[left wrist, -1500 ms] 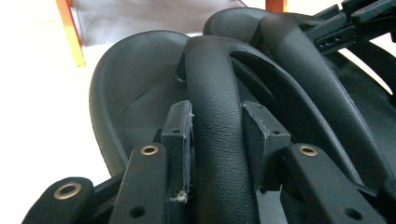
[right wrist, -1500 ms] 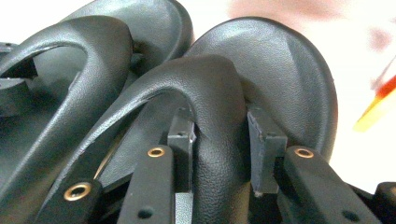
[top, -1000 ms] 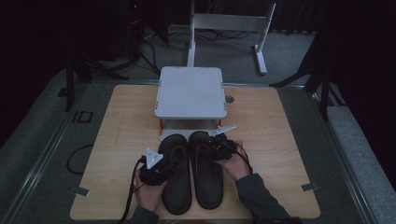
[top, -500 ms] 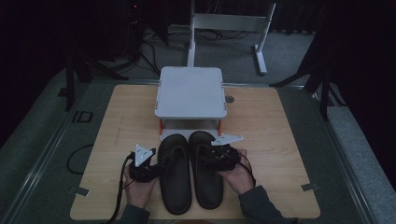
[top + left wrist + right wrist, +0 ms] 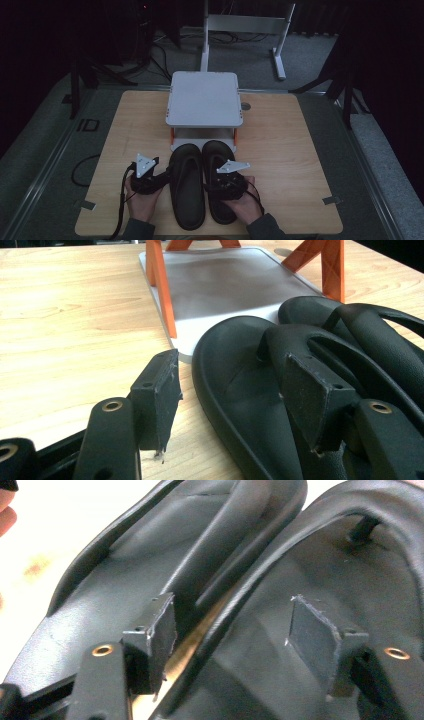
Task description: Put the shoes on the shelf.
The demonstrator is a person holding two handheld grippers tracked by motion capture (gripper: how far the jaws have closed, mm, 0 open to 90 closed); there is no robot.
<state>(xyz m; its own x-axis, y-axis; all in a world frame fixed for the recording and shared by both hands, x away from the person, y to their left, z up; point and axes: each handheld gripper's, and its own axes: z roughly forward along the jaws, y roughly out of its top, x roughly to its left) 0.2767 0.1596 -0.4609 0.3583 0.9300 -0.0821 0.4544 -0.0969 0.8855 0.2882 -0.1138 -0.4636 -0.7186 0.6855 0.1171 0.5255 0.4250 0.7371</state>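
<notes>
L claw point(image 5: 159, 176) moved in to sandal point(image 5: 188, 186) | R claw point(image 5: 223, 181) open over other

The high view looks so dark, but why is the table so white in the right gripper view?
High view: dim room, table still plainly wood. Right gripper view: the table is overexposed, washed nearly white beside the black sandals. Left gripper view: evenly lit, near jaws slightly soft.

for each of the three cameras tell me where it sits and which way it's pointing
High view: above the person's side, looking forward and down on the wooden table; both hands and grippers show.
Left gripper view: rides the left gripper, facing the left black rubber flip-flop and white orange-legged stand; open jaws show.
Right gripper view: rides the right gripper, close over both flip-flops; open jaws.
Shared: the flip-flops.
</notes>
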